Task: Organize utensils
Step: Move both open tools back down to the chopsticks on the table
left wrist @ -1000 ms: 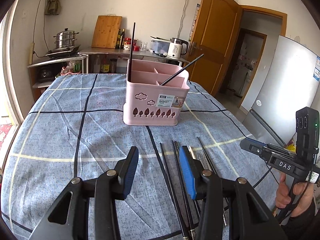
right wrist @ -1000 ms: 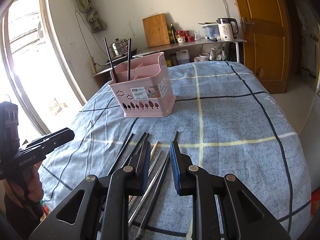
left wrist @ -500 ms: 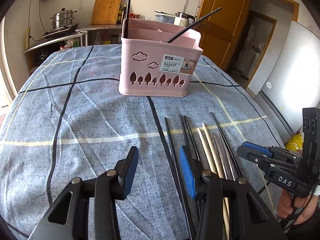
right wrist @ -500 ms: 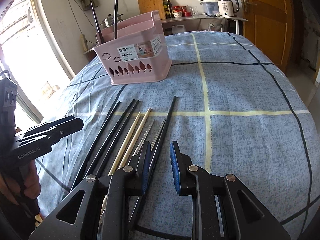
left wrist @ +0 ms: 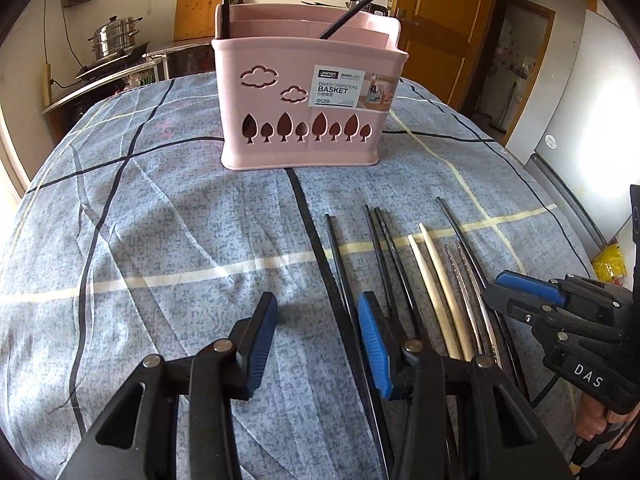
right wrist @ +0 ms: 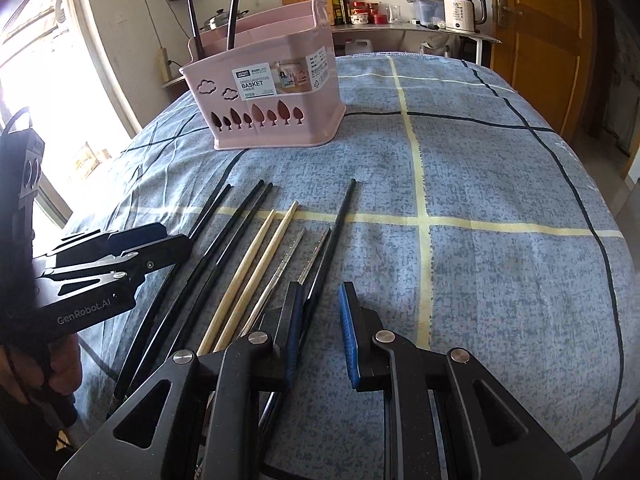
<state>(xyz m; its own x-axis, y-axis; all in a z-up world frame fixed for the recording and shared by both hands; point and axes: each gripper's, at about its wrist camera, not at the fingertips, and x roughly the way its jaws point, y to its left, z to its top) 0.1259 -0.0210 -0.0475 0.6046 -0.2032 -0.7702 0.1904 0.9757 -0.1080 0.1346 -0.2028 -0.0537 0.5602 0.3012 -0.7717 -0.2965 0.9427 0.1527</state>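
- Left wrist view first: the tabletop (left wrist: 168, 216) is the biggest thing before me, covered in a blue speckled cloth with black and pale-yellow lines.
- On the far part of it stands the pink chopstick basket (left wrist: 304, 116), upright, with cloud and tree cut-outs and a label reading "BASKET". Two black chopsticks (left wrist: 227, 0) poke up out of it, one near its left end and one leaning to the right.
- My left claw (left wrist: 316, 336) hovers low over the cloth, its blue pads well apart and nothing between them. Its right pad sits just above the leftmost loose black chopstick (left wrist: 334, 248).
- My right claw (right wrist: 318, 332) is also open, narrower than the left, holding nothing. One long black chopstick (right wrist: 340, 224) runs along the cloth into the gap beside its left pad; whether the pad touches it I cannot tell.
- Loose chopsticks lie side by side on the near part of the cloth, tips pointing toward the basket and well apart from it.
- From the right wrist view, left to right: three black ones, a pair of pale wooden chopsticks (right wrist: 260, 264), two metal chopsticks (right wrist: 290, 256), then the long black one.
- In the left wrist view, my right claw appears at the right edge, over the outer end of the row.
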